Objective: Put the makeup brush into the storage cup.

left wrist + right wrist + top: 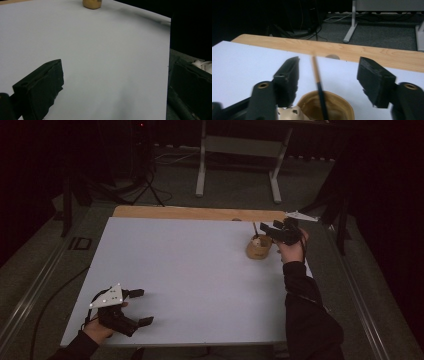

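With its jaws apart around the thin stick (318, 82) standing in the tan cup (259, 247), the right claw (270, 230) could tip the cup on the surface (190, 270) if it closes off-centre, while the left claw (141, 307) rests open at the near left.

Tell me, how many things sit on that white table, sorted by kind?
Cups: 1
Sticks standing in the cup: 1
Small cream figures beside the cup: 1
Total: 3
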The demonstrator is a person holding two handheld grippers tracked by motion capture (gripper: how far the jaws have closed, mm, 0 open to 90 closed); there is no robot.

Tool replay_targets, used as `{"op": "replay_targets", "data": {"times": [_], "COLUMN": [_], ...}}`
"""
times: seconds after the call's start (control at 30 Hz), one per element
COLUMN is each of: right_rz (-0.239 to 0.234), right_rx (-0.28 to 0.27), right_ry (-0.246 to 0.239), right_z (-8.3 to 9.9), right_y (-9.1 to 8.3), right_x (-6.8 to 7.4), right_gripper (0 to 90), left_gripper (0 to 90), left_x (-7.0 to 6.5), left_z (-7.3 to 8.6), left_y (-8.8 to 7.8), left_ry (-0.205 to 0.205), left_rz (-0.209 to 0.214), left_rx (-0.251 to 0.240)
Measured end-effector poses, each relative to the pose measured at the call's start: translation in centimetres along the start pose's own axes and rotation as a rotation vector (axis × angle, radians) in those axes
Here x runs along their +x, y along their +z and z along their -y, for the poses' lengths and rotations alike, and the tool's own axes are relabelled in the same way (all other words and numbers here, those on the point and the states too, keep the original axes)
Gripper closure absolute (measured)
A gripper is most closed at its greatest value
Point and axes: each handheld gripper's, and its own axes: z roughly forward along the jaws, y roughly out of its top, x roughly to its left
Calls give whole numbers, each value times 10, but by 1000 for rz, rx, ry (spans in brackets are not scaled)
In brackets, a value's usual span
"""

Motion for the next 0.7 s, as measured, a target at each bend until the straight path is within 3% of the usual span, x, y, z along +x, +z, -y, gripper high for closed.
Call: {"op": "replay_targets", "data": {"times": [0.27, 0.47, 0.7], "right_rz": [-56, -112, -119], "right_rx": [25, 37, 31], "right_ry": [-17, -44, -75], "right_z": [-8, -12, -12], "right_y": [-9, -19, -32], "right_x": [14, 27, 32], "right_gripper": [129, 122, 137], "left_gripper": [4, 4, 4], "left_x": [0, -1, -1], "left_z": [0, -1, -1], "left_y": [0, 0, 0], "left_ry": [1, 0, 3], "left_rz": [-2, -3, -5], "left_rx": [2, 2, 0]}}
